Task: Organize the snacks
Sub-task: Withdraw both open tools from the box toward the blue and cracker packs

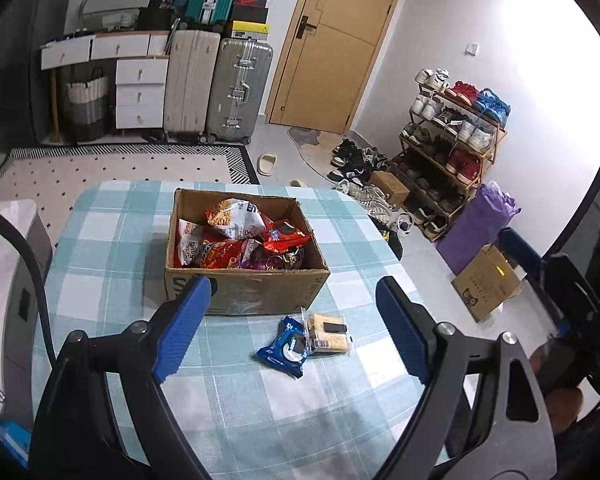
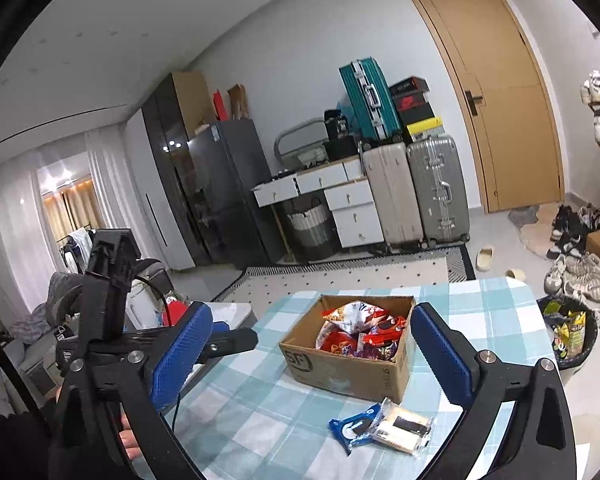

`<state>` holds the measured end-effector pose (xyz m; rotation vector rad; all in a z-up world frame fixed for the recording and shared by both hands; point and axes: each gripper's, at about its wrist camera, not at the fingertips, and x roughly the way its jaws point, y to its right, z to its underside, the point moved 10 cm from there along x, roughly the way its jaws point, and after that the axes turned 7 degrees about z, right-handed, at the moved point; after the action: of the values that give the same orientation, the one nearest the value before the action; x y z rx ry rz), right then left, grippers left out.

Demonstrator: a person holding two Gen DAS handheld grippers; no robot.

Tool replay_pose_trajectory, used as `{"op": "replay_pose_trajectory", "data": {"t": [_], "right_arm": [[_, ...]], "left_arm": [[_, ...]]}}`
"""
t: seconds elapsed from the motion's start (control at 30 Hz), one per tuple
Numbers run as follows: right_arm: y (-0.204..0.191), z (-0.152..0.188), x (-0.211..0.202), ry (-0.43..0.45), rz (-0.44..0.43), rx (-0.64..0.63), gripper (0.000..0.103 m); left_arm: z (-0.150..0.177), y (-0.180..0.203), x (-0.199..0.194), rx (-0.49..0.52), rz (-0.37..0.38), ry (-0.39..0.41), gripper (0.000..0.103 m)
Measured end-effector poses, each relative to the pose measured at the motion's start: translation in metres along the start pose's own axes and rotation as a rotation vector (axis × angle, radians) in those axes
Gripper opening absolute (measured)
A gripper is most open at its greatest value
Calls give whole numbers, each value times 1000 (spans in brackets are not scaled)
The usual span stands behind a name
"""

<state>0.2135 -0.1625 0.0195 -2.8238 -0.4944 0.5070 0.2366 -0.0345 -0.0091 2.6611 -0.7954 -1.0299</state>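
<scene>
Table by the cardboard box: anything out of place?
Yes. A blue cookie packet and a clear-wrapped wafer pack lie overlapping on the checked tablecloth, outside the open brown cardboard box holding the other snacks.

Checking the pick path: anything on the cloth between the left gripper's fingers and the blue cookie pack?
Nothing. In the left wrist view only bare checked tablecloth lies between the open left gripper and the blue cookie pack.
</scene>
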Motion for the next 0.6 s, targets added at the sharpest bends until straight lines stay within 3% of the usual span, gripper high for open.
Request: {"op": "replay_pose_trajectory", "data": {"t": [0.17,0.6], "right_arm": [[1,14,-22,9,-4,12,102],[35,79,-28,-10,148,-10,102]], "left_arm": [[17,11,-2,15,3,-5,84],[54,17,21,62,-49,57,88]]}}
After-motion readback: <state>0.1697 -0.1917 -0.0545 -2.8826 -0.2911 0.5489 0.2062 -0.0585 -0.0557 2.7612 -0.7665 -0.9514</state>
